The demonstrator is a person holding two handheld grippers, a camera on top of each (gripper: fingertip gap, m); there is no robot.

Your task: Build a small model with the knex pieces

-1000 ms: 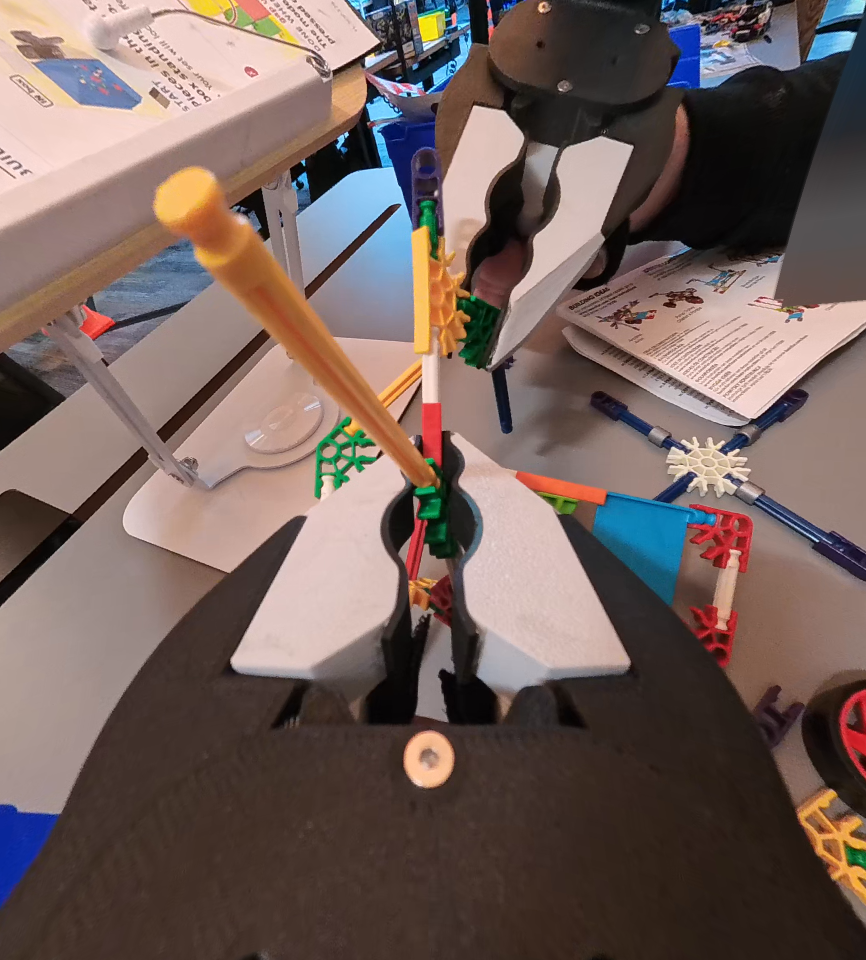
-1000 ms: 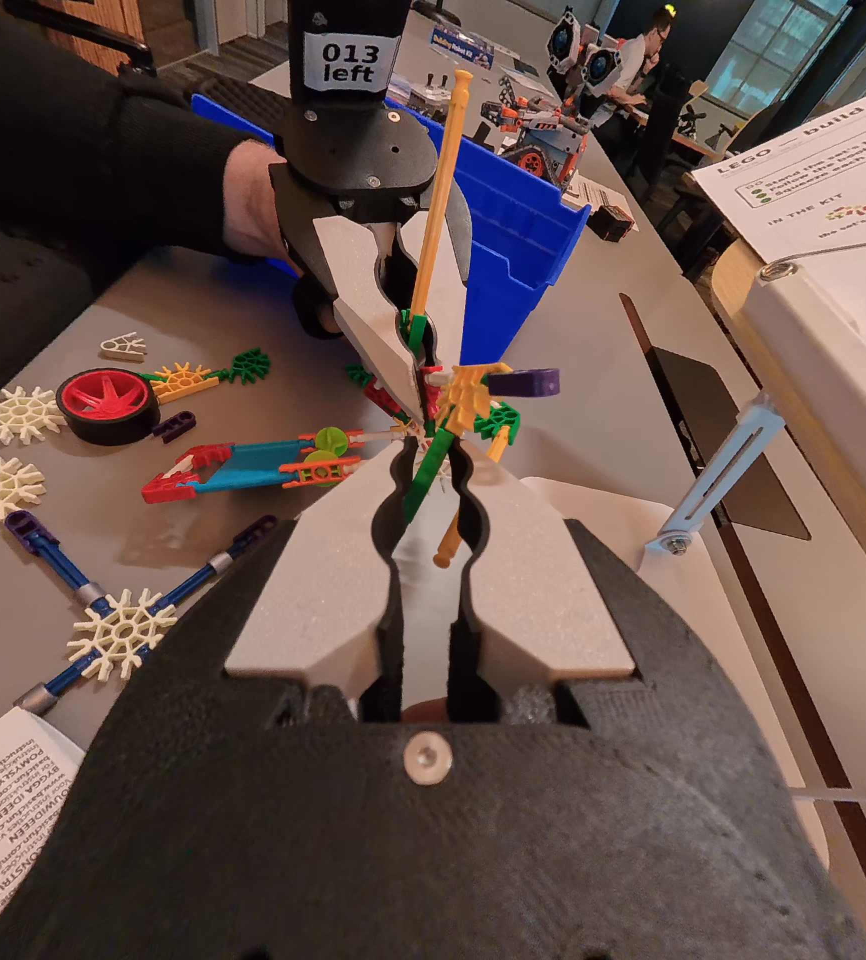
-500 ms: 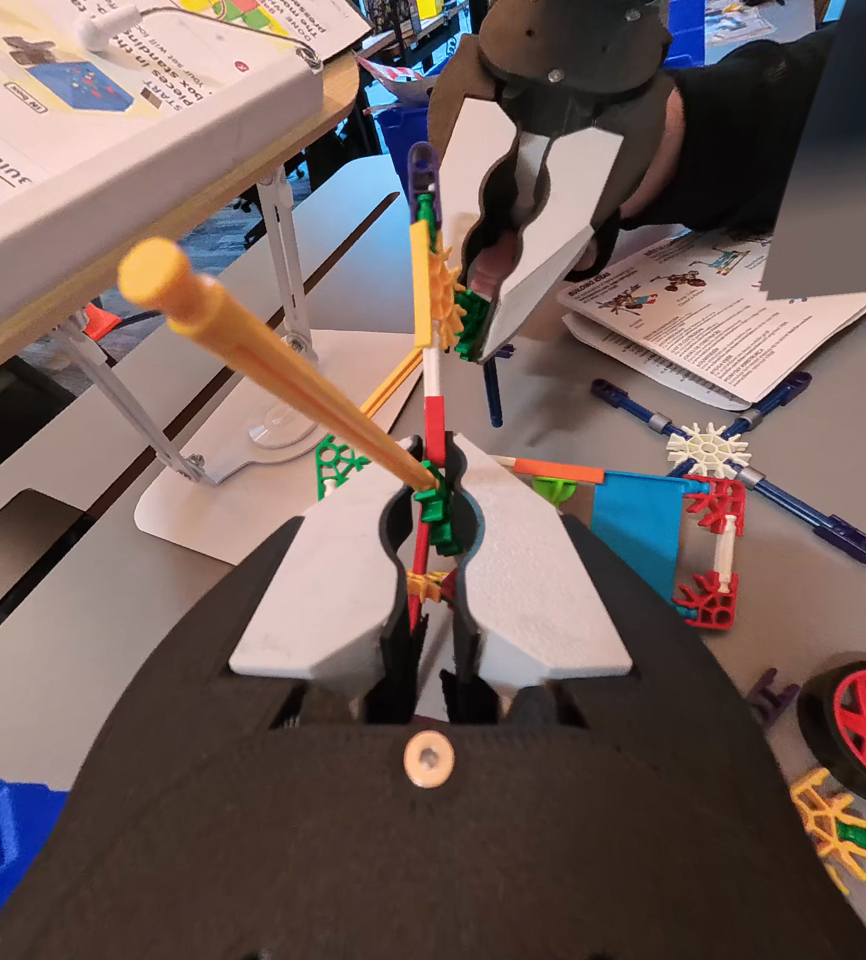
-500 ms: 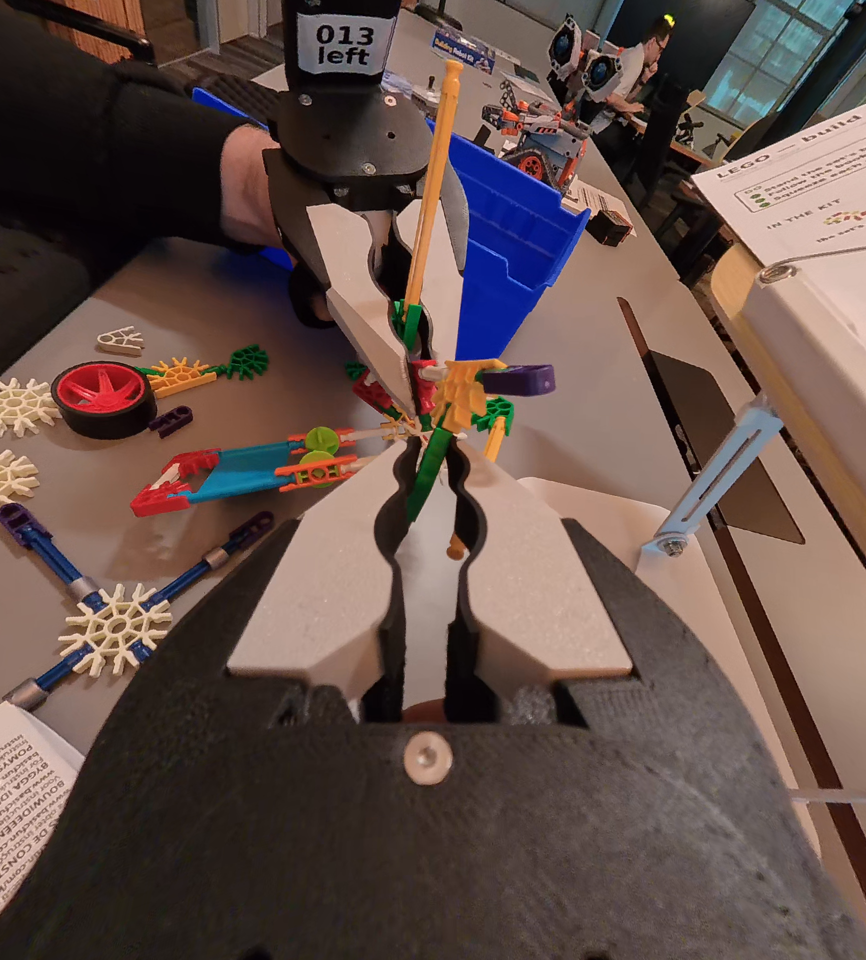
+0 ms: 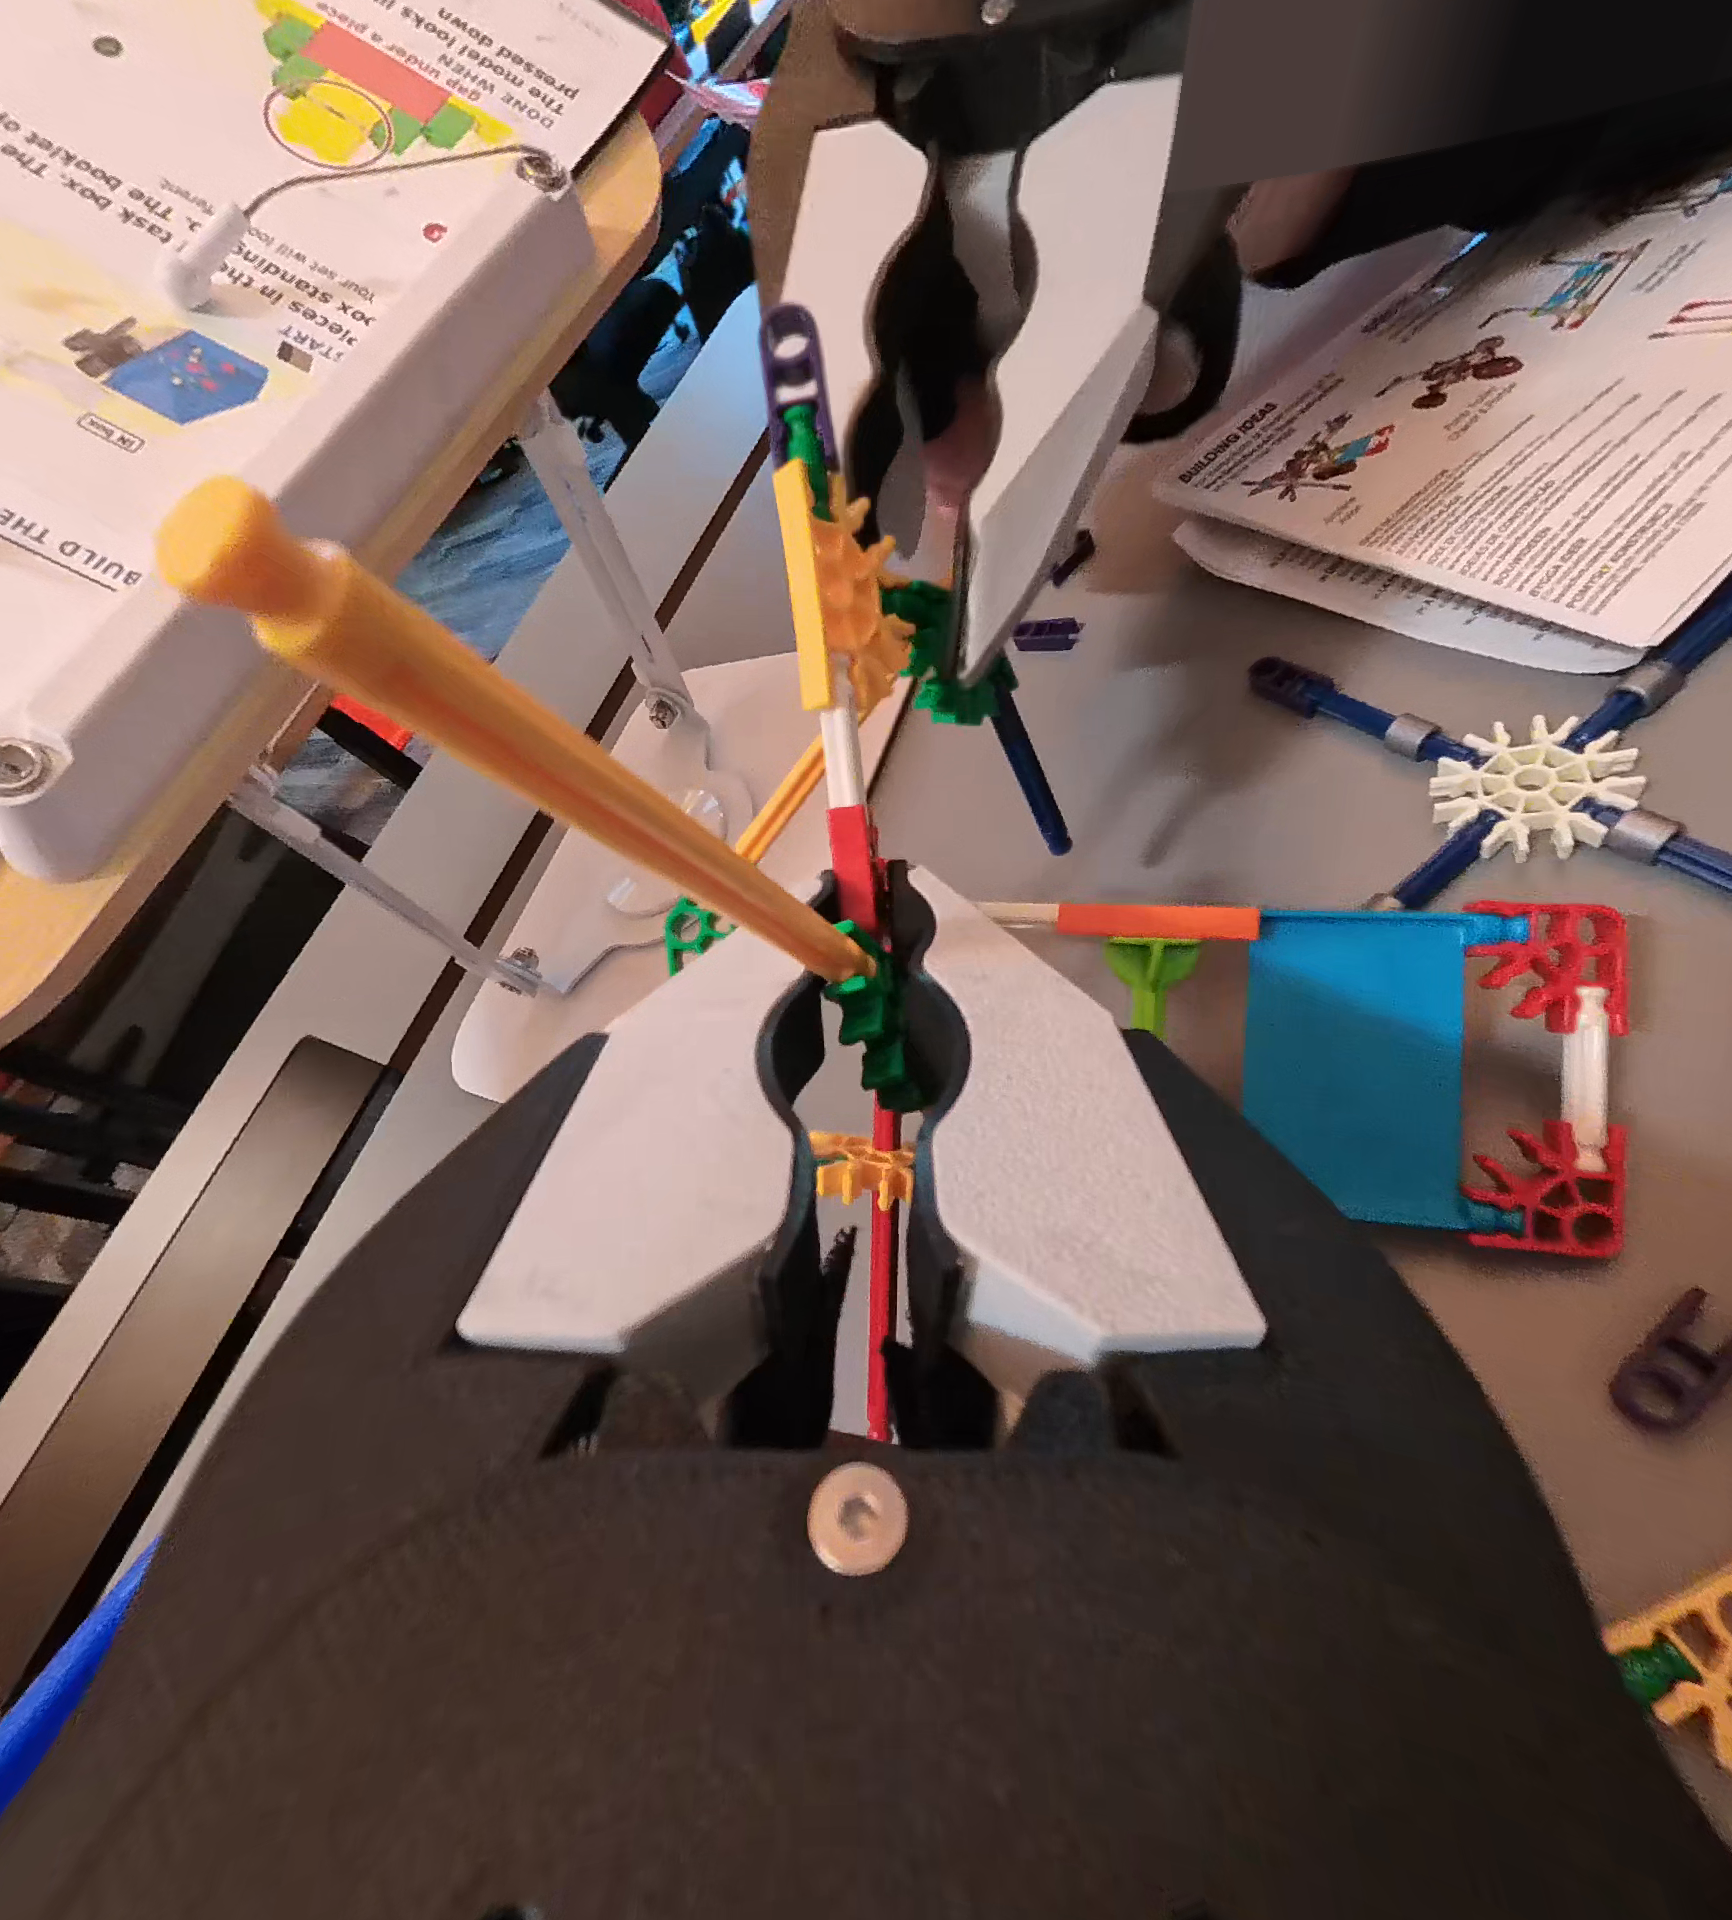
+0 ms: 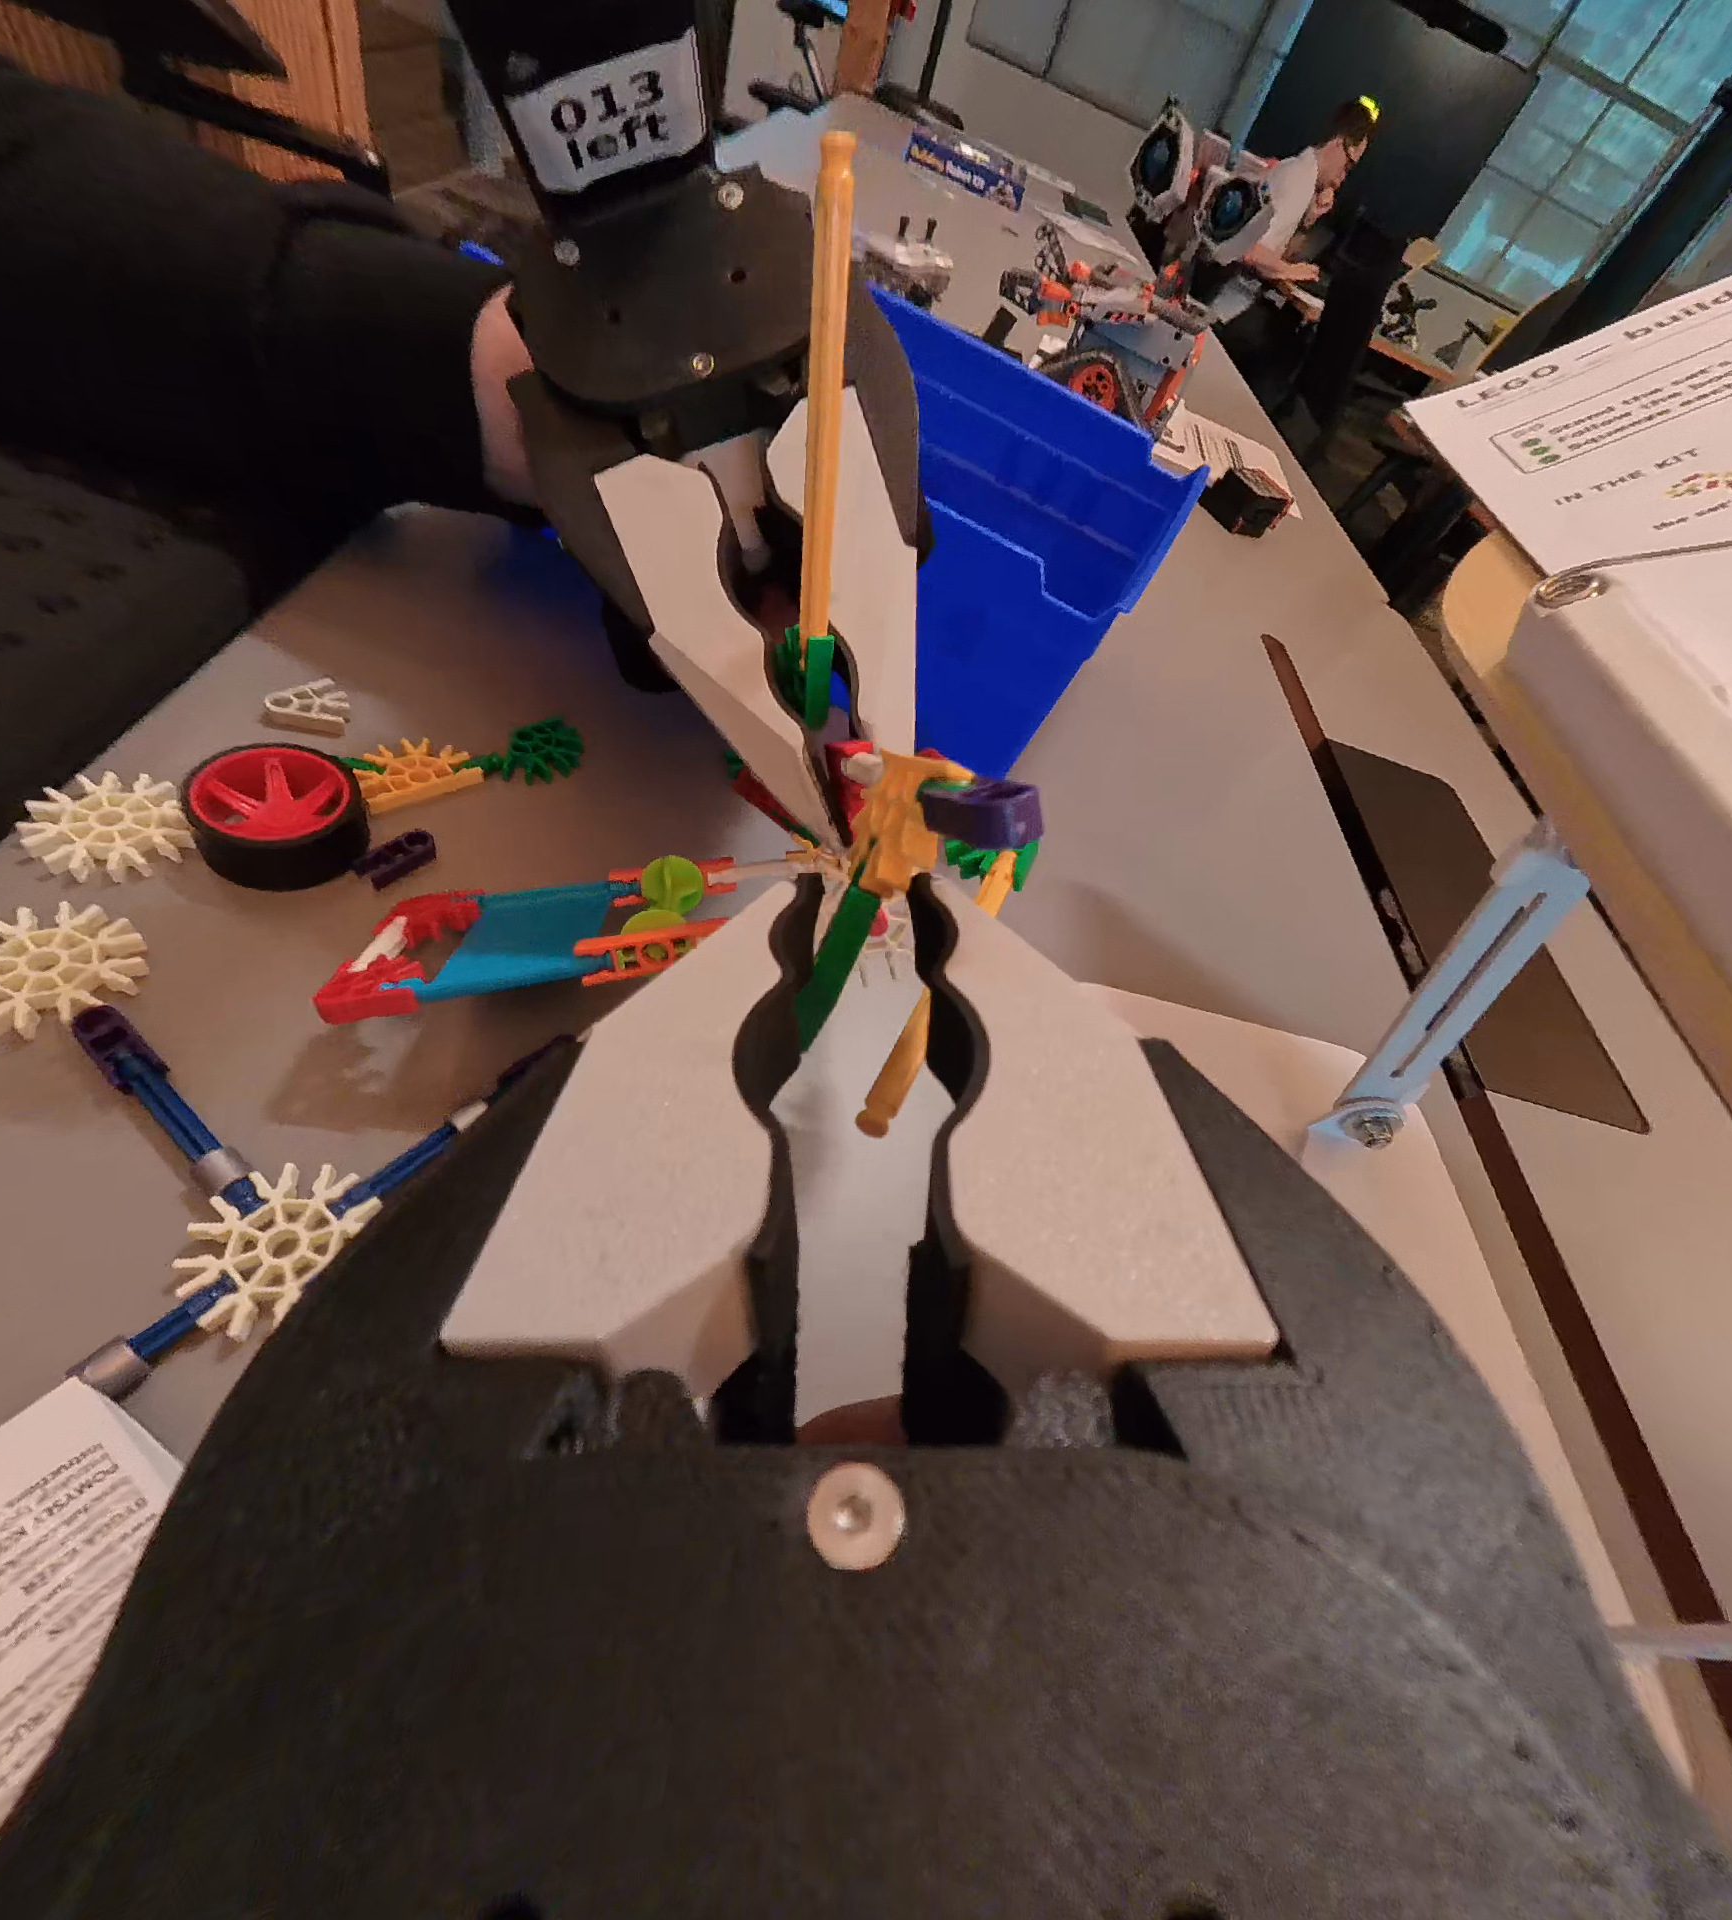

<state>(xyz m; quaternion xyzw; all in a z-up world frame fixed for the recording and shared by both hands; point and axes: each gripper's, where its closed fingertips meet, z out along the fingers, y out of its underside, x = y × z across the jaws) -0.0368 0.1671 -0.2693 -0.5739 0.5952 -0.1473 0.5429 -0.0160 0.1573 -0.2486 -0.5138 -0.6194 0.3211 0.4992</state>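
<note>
Gripping green connector in left claw | right claw clamped on green rod

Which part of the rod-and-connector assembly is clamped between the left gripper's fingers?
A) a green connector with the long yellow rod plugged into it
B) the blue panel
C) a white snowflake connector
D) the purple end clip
A: in the left wrist view, the left gripper is closed on the green connector, with the long yellow rod sticking out of it.

Each cam rides my tongs, looking down the fingers, close in. They face each other; both see the rod model
</note>
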